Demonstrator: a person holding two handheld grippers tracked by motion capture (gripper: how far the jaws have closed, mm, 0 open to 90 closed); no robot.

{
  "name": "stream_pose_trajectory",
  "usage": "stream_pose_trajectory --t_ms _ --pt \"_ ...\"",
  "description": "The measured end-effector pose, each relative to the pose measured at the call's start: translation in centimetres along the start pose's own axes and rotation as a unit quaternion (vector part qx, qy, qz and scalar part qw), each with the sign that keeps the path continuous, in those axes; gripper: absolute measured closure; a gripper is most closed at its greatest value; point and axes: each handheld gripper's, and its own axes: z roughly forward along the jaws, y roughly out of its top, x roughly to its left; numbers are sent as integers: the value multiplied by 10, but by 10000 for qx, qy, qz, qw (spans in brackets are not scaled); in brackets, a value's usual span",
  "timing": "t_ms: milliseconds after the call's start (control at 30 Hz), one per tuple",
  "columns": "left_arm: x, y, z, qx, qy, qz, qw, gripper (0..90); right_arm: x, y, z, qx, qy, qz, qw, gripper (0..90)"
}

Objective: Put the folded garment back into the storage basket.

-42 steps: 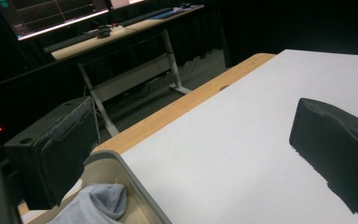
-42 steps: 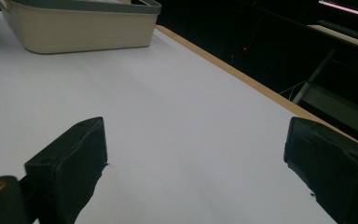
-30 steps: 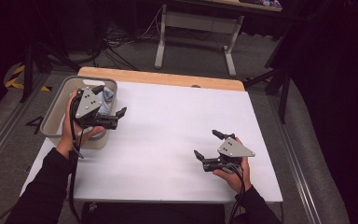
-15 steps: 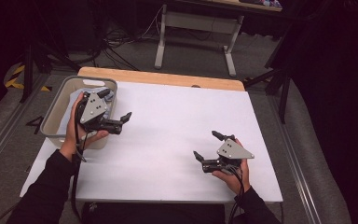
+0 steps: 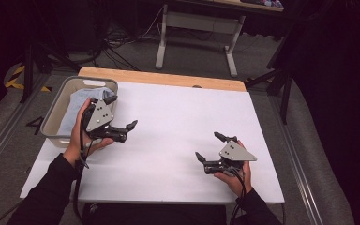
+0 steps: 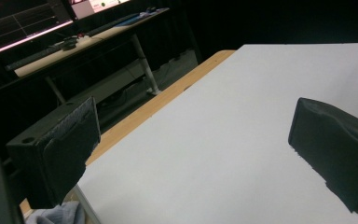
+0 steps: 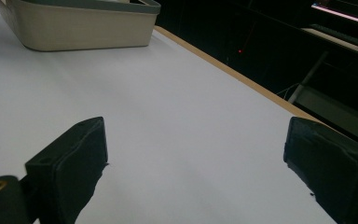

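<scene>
**Both grippers empty, the cloth waiting in the bin**

My left gripper [image 5: 122, 125] sits at the left of the frame, just beside the grey bin [image 5: 56, 108], its jaws spread wide and pointing right over the white table top [image 5: 178, 126]. Nothing is between them: in the left gripper view the two black pads [image 6: 60, 144] stand far apart with bare white surface in the gap. The pale blue cloth [image 5: 77, 105] lies crumpled inside the bin, in the upper left of the frame, behind my left hand; a corner of it peeks in at the bottom left of the left gripper view.

My right gripper [image 5: 211, 147] hovers low over the table at the lower right, well apart from the bin, jaws likewise spread and holding nothing. In the right gripper view the bin stands at the top left, far off across the table.

I judge this to be the start of fetching the cloth: no grasp is made yet. The next move calls for turning my left wrist back toward the bin, dipping the open jaws over the rim, and pinching a fold of cloth firmly enough to lift it clear of the wall.
</scene>
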Motion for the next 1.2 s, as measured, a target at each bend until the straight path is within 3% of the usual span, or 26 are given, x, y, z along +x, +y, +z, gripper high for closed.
stream_pose_trajectory --t_ms 600,1200 --pt "-21 -5 -9 -165 -182 143 9996 34 0 -1 -5 -77 -54 27 10000 63" --pt "-37 -12 -13 -54 -428 326 9985 35 2 0 -5 -119 -45 6 9999 63"
